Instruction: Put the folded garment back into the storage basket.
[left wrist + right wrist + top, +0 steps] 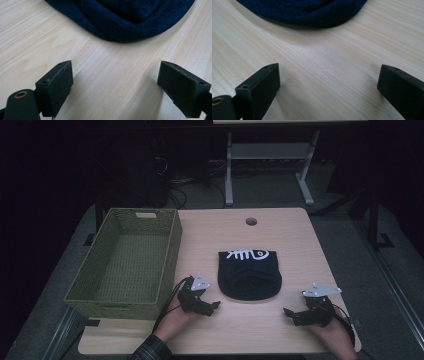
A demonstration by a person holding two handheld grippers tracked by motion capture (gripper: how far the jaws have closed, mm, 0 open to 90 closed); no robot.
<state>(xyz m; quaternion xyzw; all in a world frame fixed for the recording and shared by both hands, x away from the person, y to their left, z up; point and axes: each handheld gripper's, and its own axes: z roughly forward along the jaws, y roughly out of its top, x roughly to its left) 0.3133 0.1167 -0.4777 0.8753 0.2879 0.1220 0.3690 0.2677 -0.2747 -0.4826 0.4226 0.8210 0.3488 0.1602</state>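
Both claws gape, low, flanking the beanie (249, 275); left claw (212, 308), right claw (291, 315).

A pale wooden table (300, 255) carries a green woven basket (127, 262) beside a dark knit hat (250, 272).

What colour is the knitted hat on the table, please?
Dark navy blue, with a white design along its far edge; the left gripper view shows the colour best.
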